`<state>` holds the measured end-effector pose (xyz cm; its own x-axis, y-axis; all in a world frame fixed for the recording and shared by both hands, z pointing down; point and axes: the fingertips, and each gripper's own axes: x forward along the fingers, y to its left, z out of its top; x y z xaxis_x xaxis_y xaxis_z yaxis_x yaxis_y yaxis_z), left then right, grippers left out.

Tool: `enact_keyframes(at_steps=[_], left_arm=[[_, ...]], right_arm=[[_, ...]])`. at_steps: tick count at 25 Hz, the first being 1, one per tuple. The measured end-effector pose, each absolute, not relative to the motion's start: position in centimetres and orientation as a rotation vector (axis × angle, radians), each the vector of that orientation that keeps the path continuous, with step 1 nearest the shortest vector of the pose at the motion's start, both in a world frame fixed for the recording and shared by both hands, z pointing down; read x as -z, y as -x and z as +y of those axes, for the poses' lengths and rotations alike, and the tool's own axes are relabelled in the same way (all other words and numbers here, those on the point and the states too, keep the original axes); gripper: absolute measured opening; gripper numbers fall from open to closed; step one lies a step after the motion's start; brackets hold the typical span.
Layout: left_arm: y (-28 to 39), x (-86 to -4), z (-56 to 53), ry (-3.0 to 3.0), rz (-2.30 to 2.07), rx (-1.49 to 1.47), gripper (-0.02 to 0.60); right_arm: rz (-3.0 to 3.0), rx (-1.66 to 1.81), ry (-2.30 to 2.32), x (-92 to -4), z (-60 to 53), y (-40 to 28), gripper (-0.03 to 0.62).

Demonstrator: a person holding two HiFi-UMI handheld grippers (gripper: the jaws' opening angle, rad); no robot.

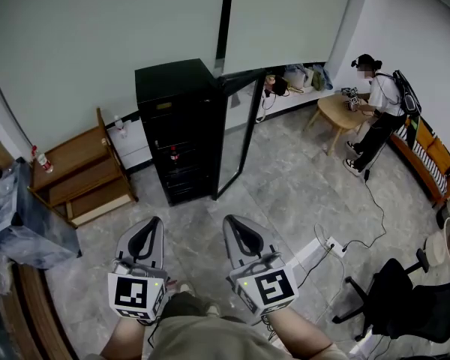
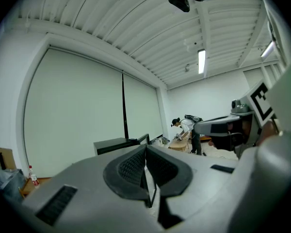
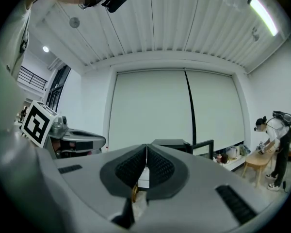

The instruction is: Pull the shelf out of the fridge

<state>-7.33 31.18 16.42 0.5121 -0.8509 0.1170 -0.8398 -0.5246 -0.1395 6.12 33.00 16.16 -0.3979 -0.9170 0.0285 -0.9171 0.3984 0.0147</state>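
A black fridge [image 1: 176,118] stands against the far wall, its glass door [image 1: 240,130] swung open to the right. Dark shelves [image 1: 177,163] show inside, with a small red item on one. Both grippers hang low over the floor, well short of the fridge. My left gripper [image 1: 151,225] is shut with nothing in it, and my right gripper [image 1: 232,223] beside it is shut and empty too. In the left gripper view the pads [image 2: 146,149] meet and the fridge [image 2: 117,144] lies far ahead. The right gripper view shows its closed jaws [image 3: 146,148] aimed toward the fridge [image 3: 172,143].
A wooden shelf unit [image 1: 82,175] stands left of the fridge. A blue bag [image 1: 19,216] lies at the far left. A person [image 1: 379,103] bends over a round wooden table [image 1: 339,112] at the back right. A power strip [image 1: 334,246] and a black chair [image 1: 394,298] sit at the right.
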Motion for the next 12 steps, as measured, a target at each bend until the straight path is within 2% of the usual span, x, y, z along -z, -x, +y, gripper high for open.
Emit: enact_keyframes(at_steps=[12], left_arm=[[7.1, -19.2, 24.7, 2.706, 1.486, 0.287, 0.006]], right_arm=[[-2.562, -0.018, -1.74, -18.4, 25.8, -6.5, -0.004]])
